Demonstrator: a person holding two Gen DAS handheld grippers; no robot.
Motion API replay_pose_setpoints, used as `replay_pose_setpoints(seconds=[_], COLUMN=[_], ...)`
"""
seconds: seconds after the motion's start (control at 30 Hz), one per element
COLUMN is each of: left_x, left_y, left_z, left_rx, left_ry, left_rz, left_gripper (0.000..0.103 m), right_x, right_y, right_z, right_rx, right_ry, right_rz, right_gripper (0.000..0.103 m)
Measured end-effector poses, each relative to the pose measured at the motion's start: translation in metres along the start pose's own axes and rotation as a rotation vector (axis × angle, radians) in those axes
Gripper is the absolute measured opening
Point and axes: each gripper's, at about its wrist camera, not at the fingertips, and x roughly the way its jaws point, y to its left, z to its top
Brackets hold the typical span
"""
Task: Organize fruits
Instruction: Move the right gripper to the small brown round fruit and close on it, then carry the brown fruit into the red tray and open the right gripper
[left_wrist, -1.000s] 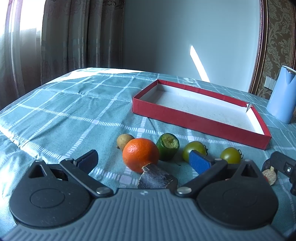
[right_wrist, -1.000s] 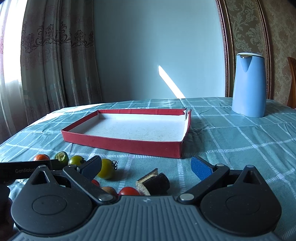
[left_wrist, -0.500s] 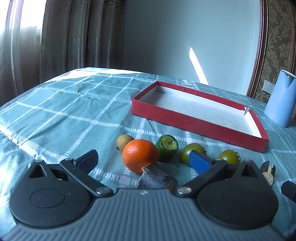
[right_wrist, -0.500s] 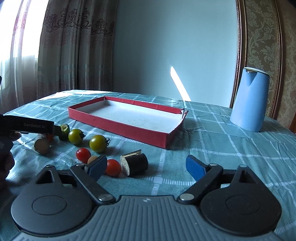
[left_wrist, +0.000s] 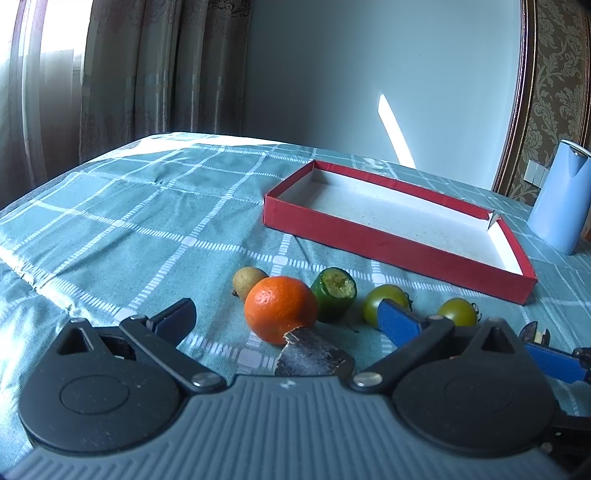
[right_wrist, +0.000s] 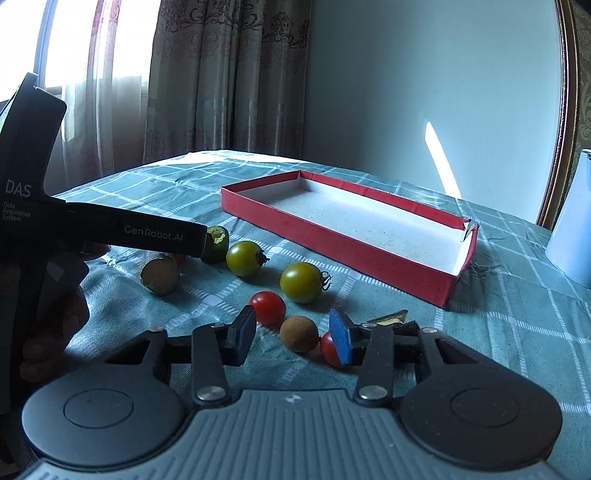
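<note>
My left gripper stands open and still, with an orange just ahead between its fingers and a dark cut slice close to its body. Behind the orange lie a small brown fruit, a green cucumber stub and two green tomatoes. My right gripper is closing; a brown round fruit sits between its pads, untouched. Red cherry tomatoes flank it. The red box lies empty beyond.
A blue kettle stands at the right, past the box. The left gripper's black body reaches in from the left of the right wrist view, near a cut stub. Checked teal cloth covers the table; curtains hang behind.
My right gripper has swung left toward the fruit cluster and its jaws have narrowed around the brown round fruit. My left gripper has stayed put and open.
</note>
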Motion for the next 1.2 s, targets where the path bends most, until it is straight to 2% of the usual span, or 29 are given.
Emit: replay_pose_setpoints(seconds=[0.2, 0.27, 0.4, 0.47, 0.63, 0.87, 1.2], left_x=[0.0, 0.001, 0.003, 0.004, 0.003, 0.013, 0.013], left_y=[0.0, 0.0, 0.0, 0.0, 0.0, 0.002, 0.002], left_z=[0.0, 0.0, 0.0, 0.0, -0.001, 0.001, 0.0], left_rx=[-0.003, -0.002, 0.0, 0.0, -0.001, -0.007, -0.007], left_ry=[0.0, 0.003, 0.019, 0.022, 0.021, 0.092, 0.092], left_rz=[-0.005, -0.009, -0.015, -0.014, -0.009, 0.002, -0.005], left_gripper=[0.103, 0.103, 0.103, 0.103, 0.103, 0.103, 0.103], right_x=[0.011, 0.013, 0.016, 0.016, 0.013, 0.011, 0.002], right_y=[0.007, 0.011, 0.021, 0.026, 0.03, 0.028, 0.021], right_z=[0.001, 0.001, -0.001, -0.002, -0.006, -0.006, -0.006], right_rx=[-0.075, -0.113, -0.198, -0.233, -0.278, -0.264, -0.225], right_ry=[0.046, 0.053, 0.063, 0.065, 0.062, 0.054, 0.009], right_rz=[-0.024, -0.051, -0.1, -0.114, -0.131, -0.12, -0.1], right_gripper=[0.038, 0.034, 0.031, 0.025, 0.024, 0.024, 0.023])
